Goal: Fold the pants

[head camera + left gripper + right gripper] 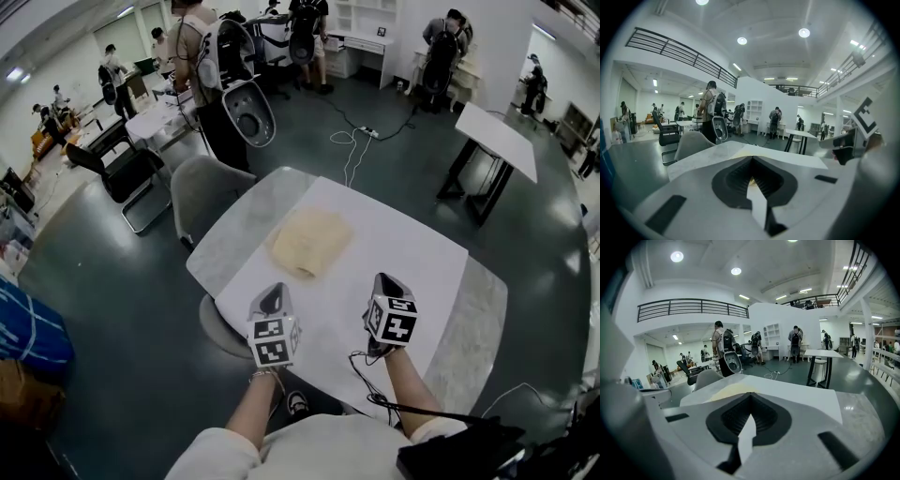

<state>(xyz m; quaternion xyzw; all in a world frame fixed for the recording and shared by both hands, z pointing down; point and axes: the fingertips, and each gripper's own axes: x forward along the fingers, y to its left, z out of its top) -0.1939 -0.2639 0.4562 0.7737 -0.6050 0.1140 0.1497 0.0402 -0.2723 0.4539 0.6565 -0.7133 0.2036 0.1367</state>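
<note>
The beige pants (310, 242) lie folded into a small, roughly square bundle on the white sheet (403, 248) that covers the table, left of its middle. Both grippers hover near the table's front edge, well short of the pants. My left gripper (271, 299) is shut with nothing in it, its jaws meeting at the tips (752, 158). My right gripper (385, 282) is also shut and empty (750, 394). In the right gripper view the pants (733, 390) show as a pale yellow patch just past the jaws.
The marble table (246, 217) has a grey chair (200, 191) at its far left corner. A second white table (498, 137) stands at the back right. Several people with backpacks stand far behind. A cable (375, 401) and a black bag (459, 448) lie near my right arm.
</note>
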